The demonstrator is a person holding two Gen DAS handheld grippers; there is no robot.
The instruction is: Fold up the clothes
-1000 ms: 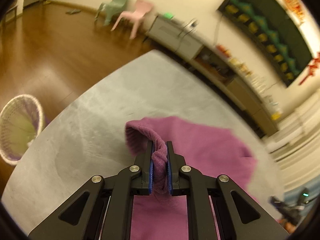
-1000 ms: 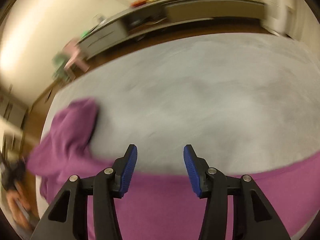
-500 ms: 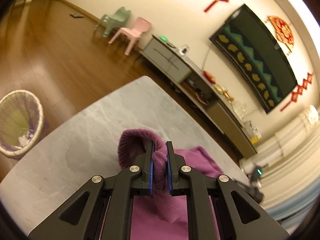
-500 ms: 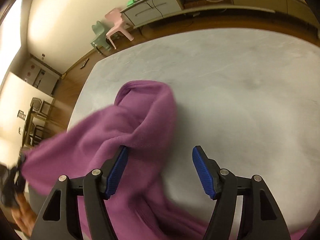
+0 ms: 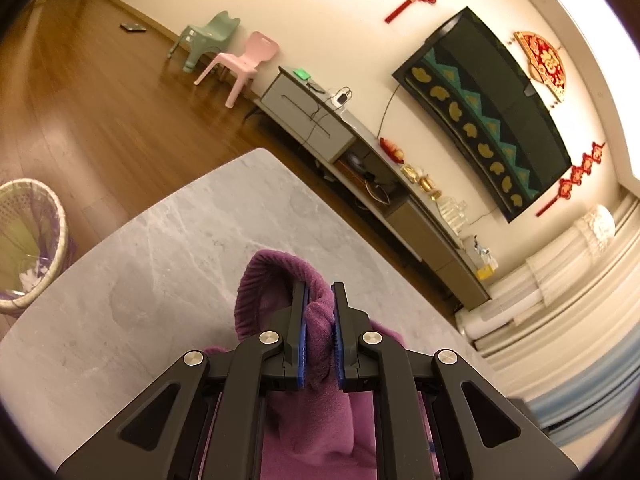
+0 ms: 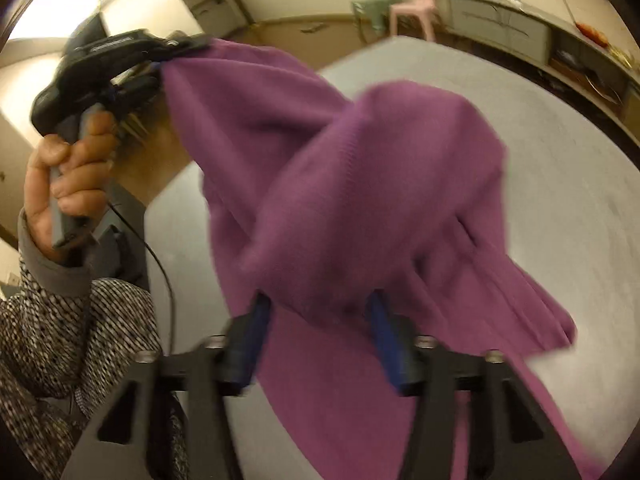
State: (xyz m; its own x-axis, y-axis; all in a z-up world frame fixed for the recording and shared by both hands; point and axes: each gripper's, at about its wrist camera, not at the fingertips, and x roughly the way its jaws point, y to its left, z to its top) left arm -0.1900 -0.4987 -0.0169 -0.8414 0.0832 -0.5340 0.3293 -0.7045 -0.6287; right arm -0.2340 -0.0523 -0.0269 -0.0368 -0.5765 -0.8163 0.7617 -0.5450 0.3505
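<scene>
Pinching the purple sweater [image 5: 316, 332] tight, the left gripper [image 5: 319, 332] is lifting it while the right gripper [image 6: 320, 332] is gaping wide under loose cloth, so it may be slipping or bunching.

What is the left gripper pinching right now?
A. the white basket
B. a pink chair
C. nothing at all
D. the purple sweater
D: the left gripper is shut on a fold of the purple sweater, lifting it above the grey table.
</scene>
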